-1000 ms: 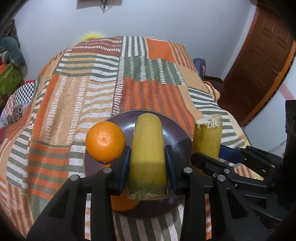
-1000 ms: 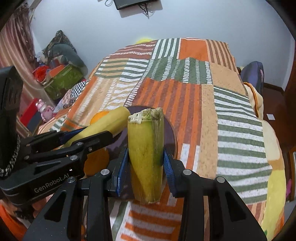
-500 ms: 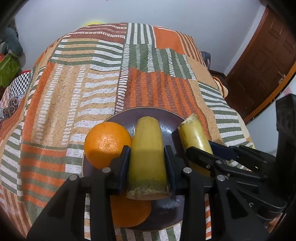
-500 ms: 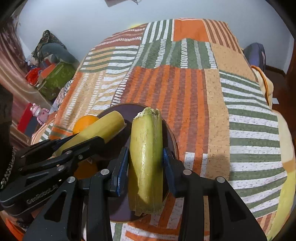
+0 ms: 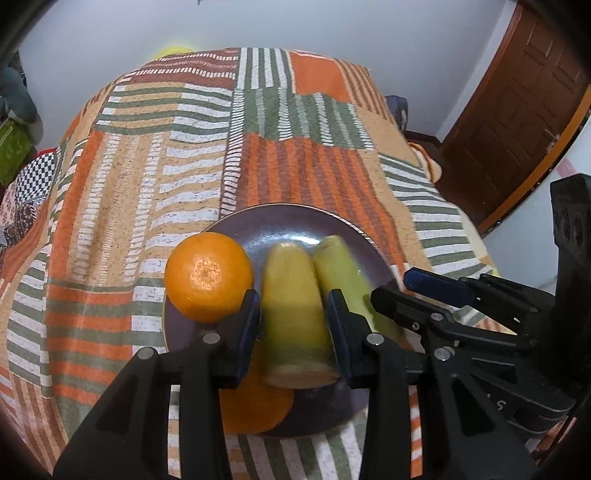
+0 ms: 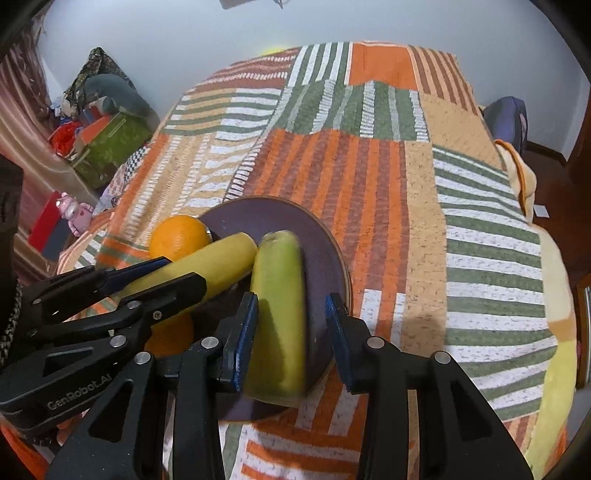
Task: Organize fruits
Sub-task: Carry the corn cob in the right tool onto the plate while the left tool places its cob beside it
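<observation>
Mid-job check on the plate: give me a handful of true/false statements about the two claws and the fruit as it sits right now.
1. The right claw has a gap at one finger beside the greenish fruit piece. True.
2. The left claw is empty. False: the yellow fruit piece sits between its fingers.
3. Both pieces are over the dark plate. True.
4. The whole orange lies off on the blanket, far from the plate. False: it sits at the plate's left edge.
5. A second orange shows under the left claw. True.

Patchwork bedspread point(image 5: 155, 177), white wall point(image 5: 332, 26) (wooden door point(image 5: 517, 122))
</observation>
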Tool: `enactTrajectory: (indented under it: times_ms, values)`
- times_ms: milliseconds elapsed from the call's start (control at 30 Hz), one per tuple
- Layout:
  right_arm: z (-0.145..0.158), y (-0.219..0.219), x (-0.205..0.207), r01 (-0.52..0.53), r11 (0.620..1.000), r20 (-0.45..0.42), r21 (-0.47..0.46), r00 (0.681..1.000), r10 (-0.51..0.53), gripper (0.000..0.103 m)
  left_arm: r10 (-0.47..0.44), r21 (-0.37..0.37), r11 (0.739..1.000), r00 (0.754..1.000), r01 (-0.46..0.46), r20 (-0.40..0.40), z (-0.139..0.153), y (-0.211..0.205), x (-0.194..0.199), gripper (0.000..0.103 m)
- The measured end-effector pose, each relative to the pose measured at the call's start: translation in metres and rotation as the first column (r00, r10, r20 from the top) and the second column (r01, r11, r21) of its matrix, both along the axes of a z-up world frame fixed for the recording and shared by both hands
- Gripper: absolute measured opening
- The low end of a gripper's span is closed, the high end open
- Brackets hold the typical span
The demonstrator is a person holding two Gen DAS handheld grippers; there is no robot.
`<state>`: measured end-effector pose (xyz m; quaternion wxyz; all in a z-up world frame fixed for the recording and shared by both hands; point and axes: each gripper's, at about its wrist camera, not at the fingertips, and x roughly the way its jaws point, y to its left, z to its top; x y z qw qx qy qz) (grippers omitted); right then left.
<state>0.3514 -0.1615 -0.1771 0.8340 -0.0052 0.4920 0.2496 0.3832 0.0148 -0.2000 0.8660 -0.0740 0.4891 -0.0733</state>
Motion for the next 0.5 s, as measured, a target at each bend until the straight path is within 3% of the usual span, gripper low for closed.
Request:
enactTrajectory:
  times_ms: [133,500]
  values:
    - [0.011,-0.004,-0.009,0.003,1.0,0.036,-0.013,0.999,-0.003,0.036,-0.011,0.027,1.0,0.999,0.01,0.03,0.014,-0.006,-0.01,0.044]
    - [0.045,-0.008,-0.057,-0.021,0.999,0.161,-0.047,0.987,0.028,0.038,-0.025,0.148,0.989,0.99,0.004,0.138,0.053,-0.008,-0.069,0.047]
